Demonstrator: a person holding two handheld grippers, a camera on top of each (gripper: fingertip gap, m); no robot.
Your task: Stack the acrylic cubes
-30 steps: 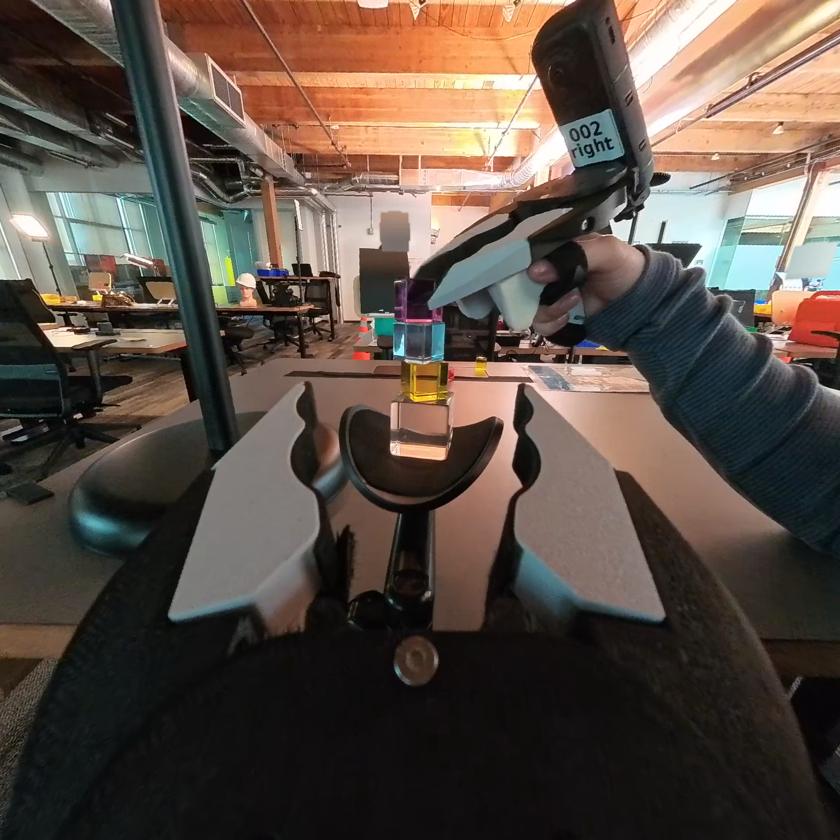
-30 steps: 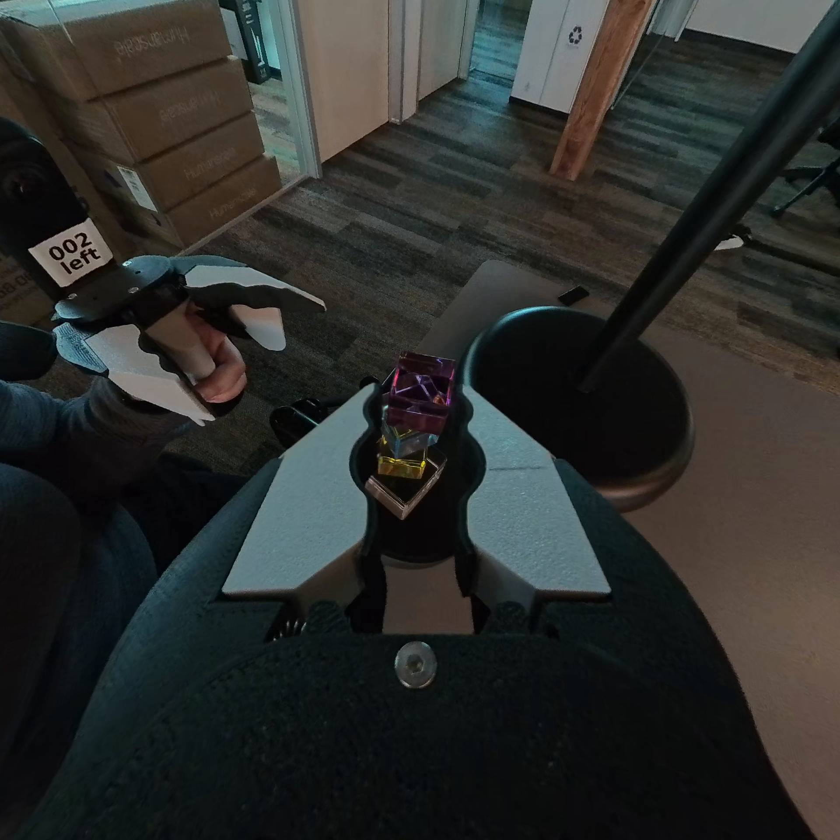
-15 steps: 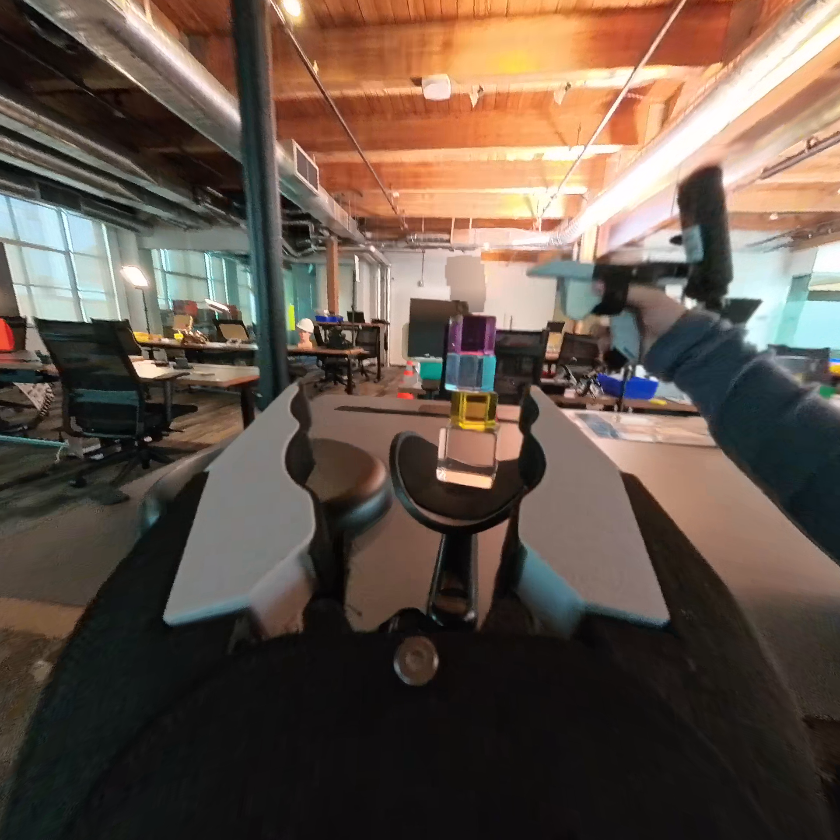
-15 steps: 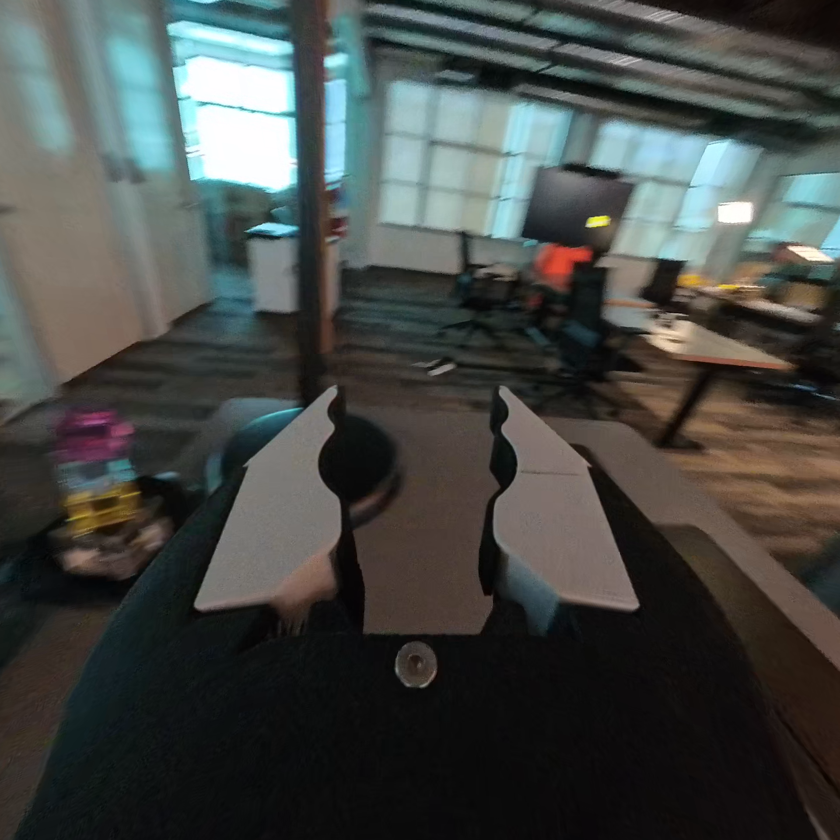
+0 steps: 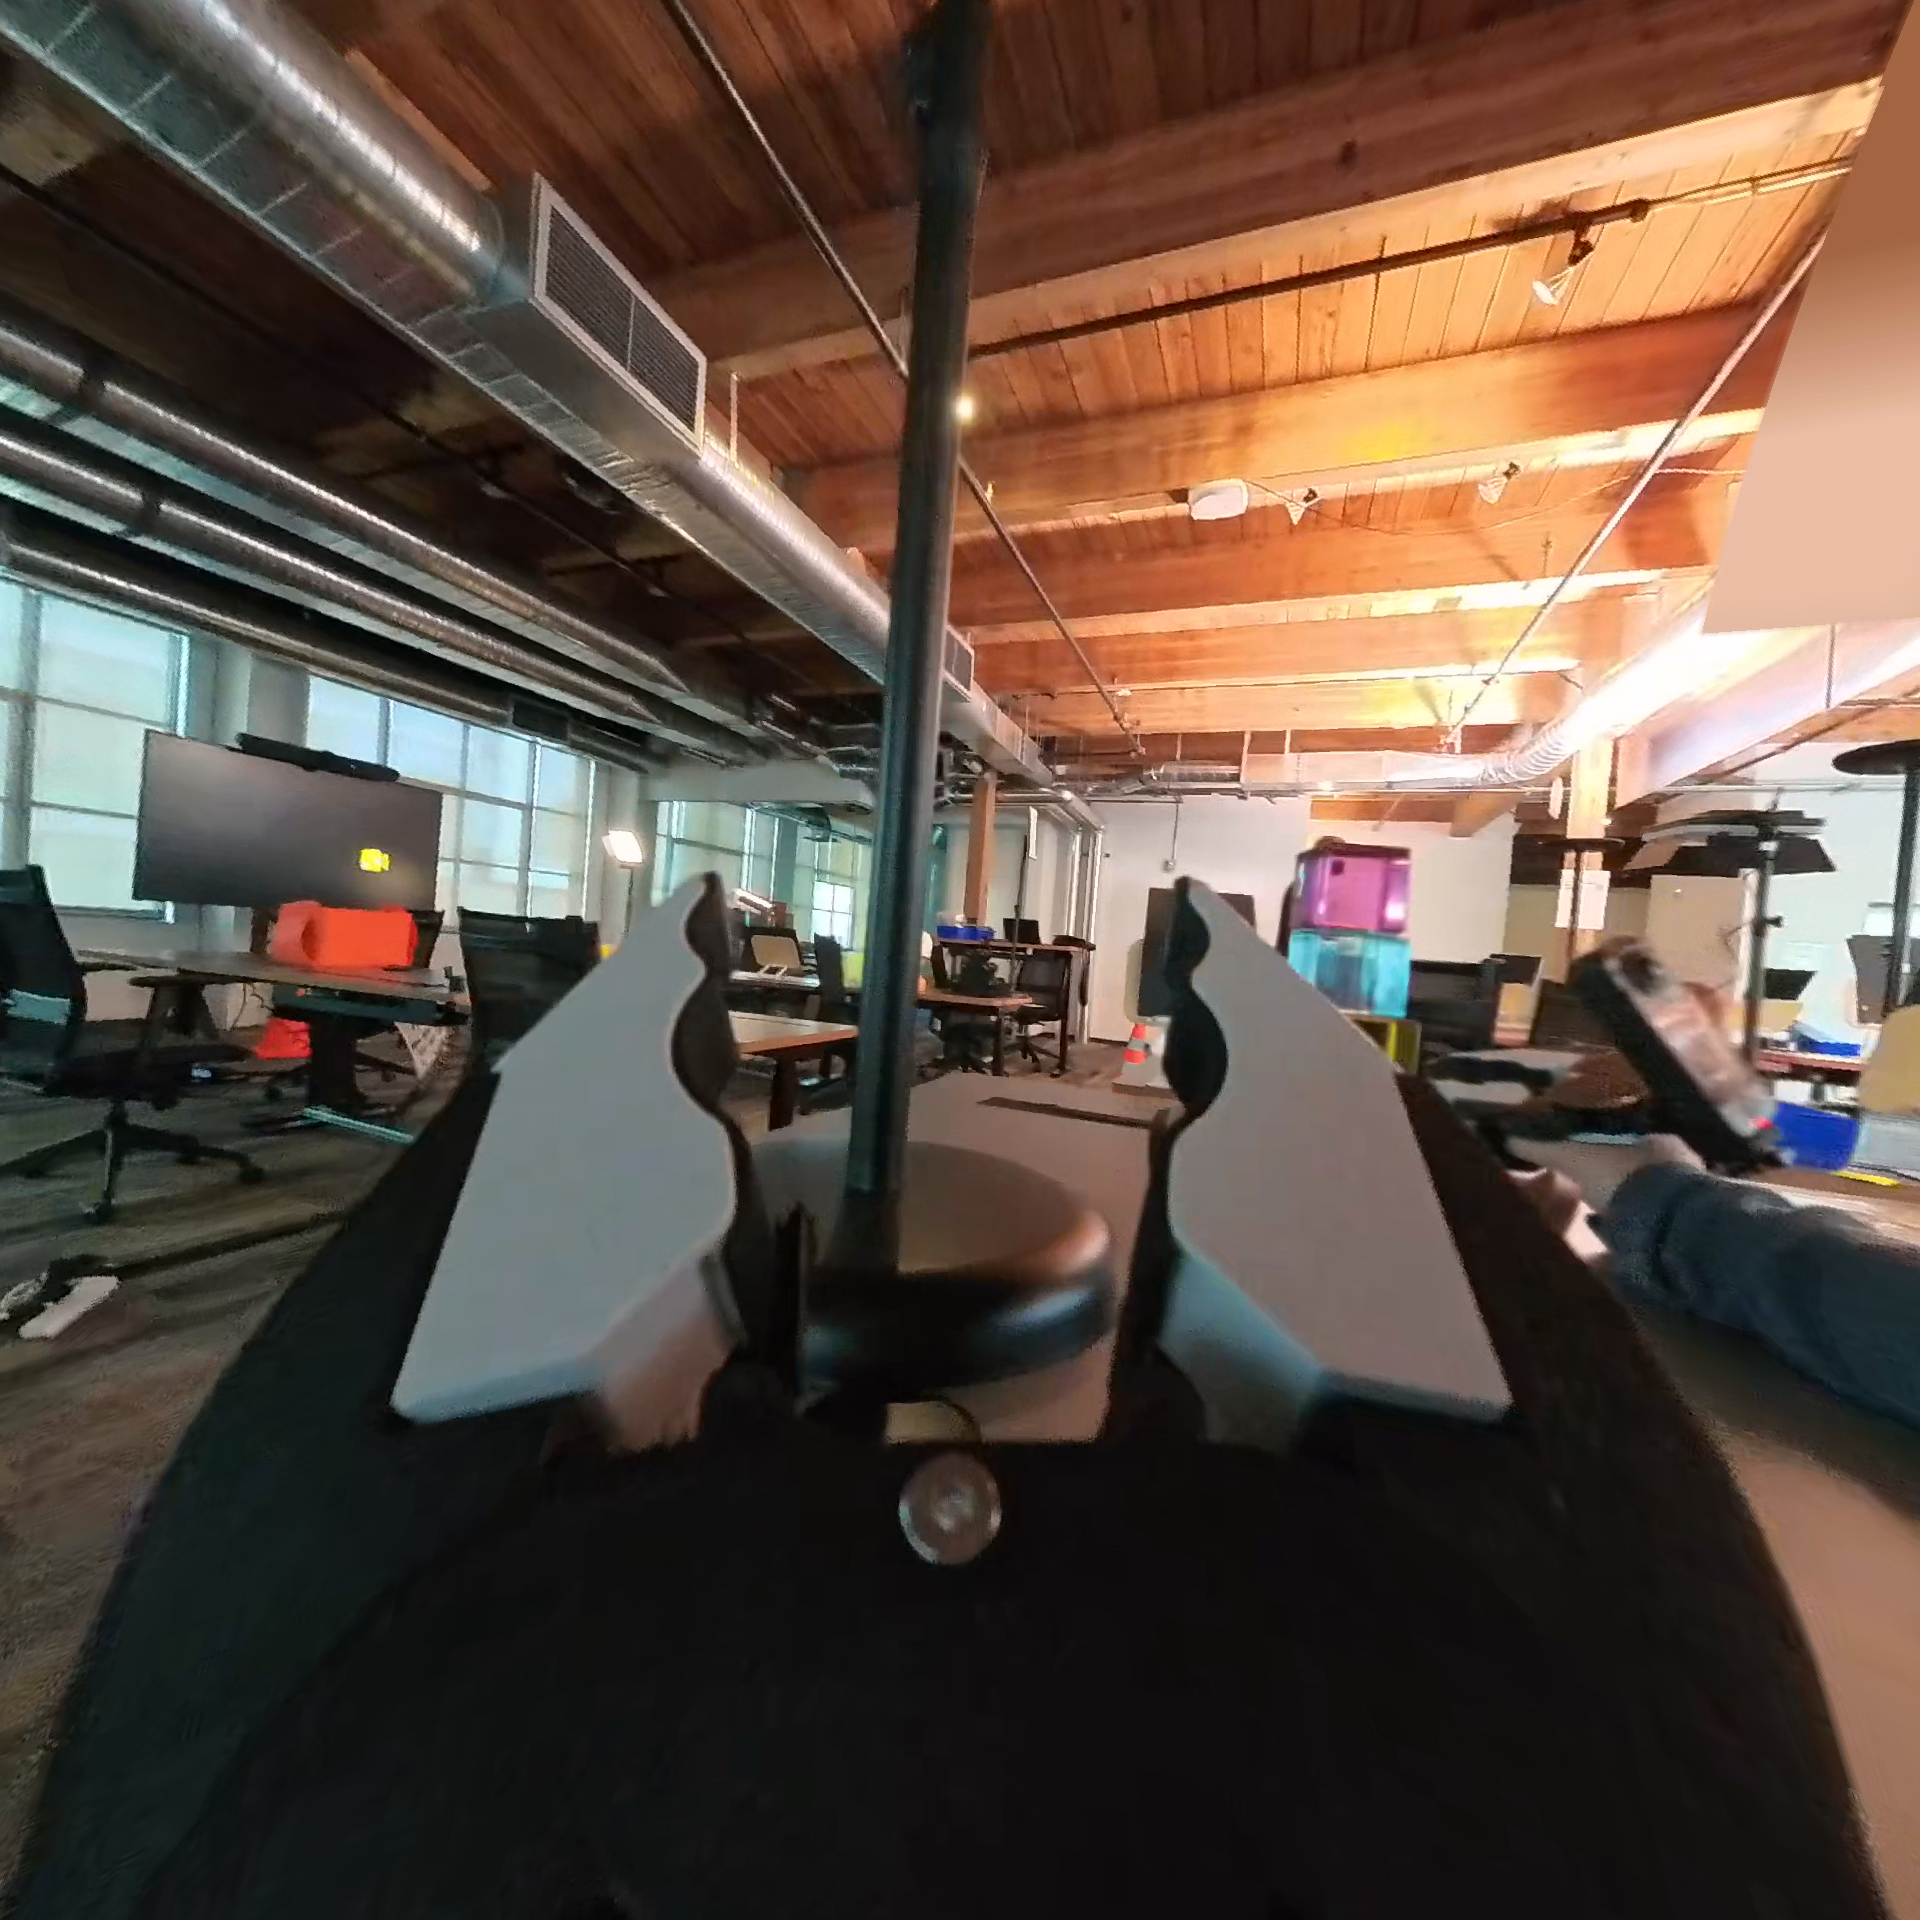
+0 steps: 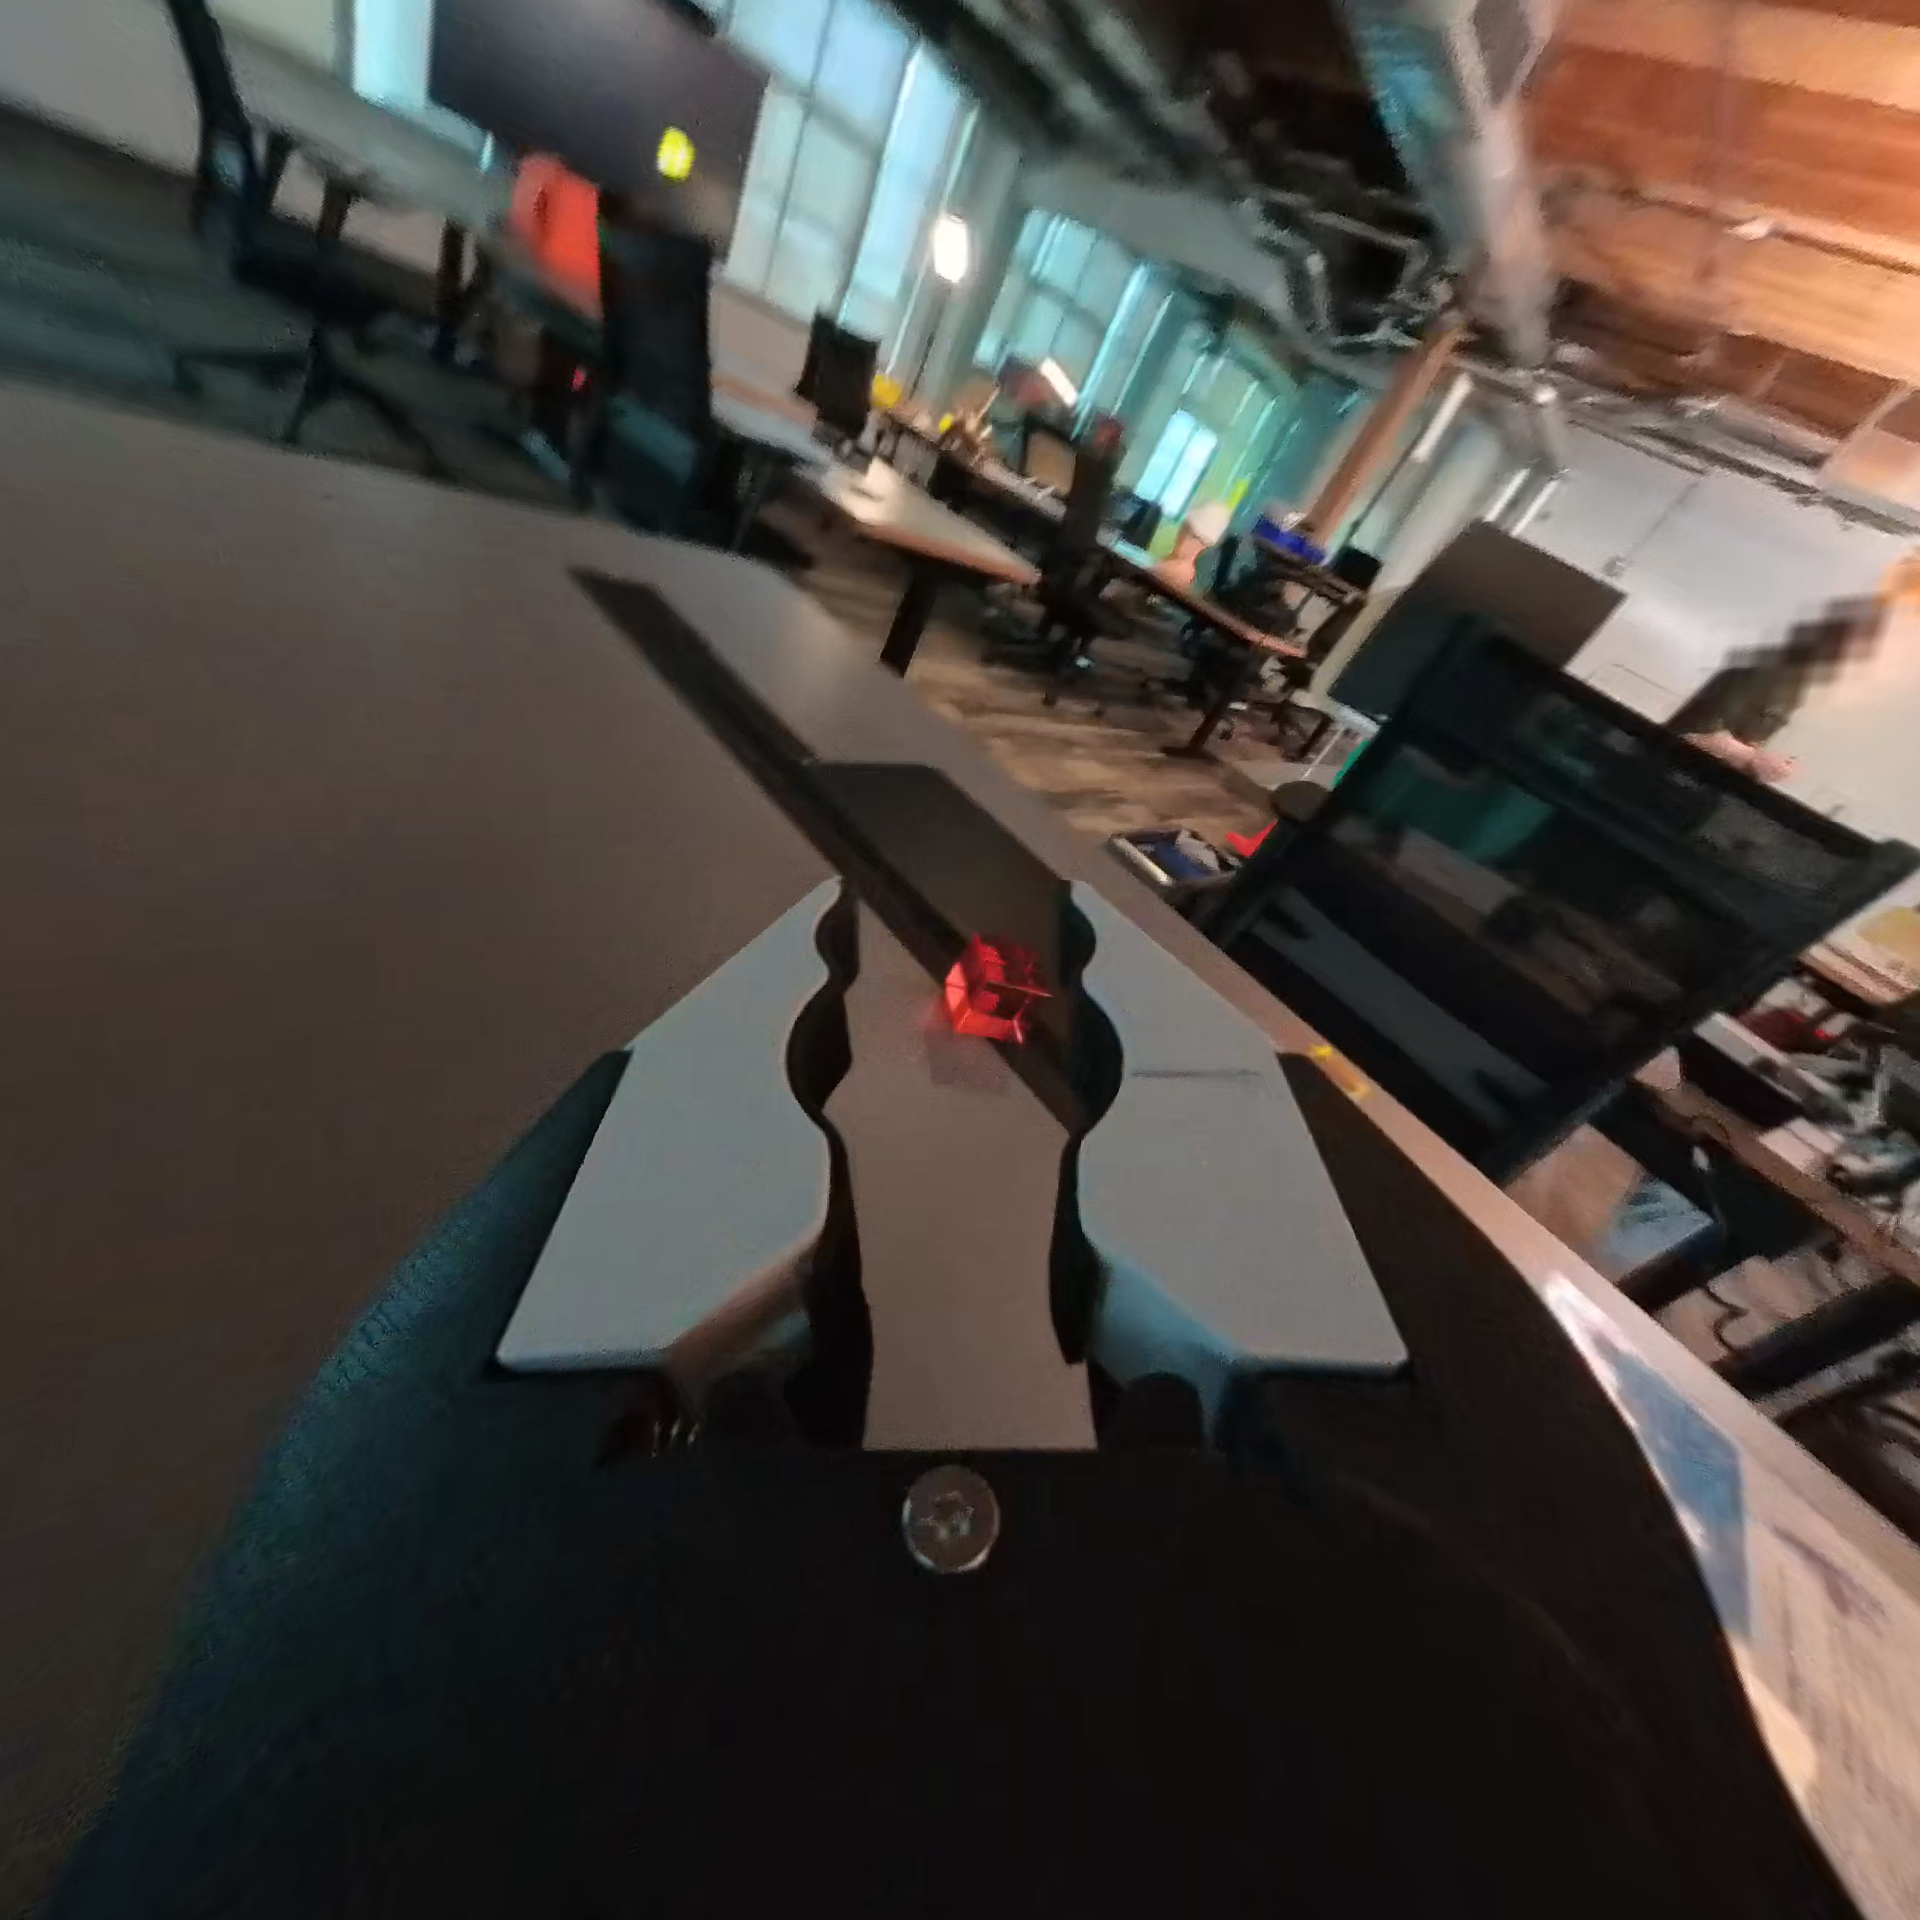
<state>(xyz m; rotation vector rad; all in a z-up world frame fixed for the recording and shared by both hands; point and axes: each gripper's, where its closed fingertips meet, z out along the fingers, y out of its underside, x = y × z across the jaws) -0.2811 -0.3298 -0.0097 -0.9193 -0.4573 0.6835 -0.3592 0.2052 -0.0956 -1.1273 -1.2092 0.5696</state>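
Exposed timber beams and silver ducts roof the open office where I run both handheld grippers over a grey-brown table (image 6: 312,831). My left gripper (image 5: 940,904) hangs spread wide with nothing between its fingers; a black pole (image 5: 914,727) on its round base (image 5: 966,1278) stands straight ahead of it. Off to its right rises a stack of translucent cubes, magenta (image 5: 1351,888) on cyan (image 5: 1349,971), the lower ones mostly hidden behind the right finger. My right gripper (image 6: 956,925) hovers low, fingers parted around a small red cube (image 6: 987,997) on the tabletop beside a black strip (image 6: 935,852); neither pad presses it. A second ago that gripper was at the stack's magenta cube; the left faced the stack head-on.
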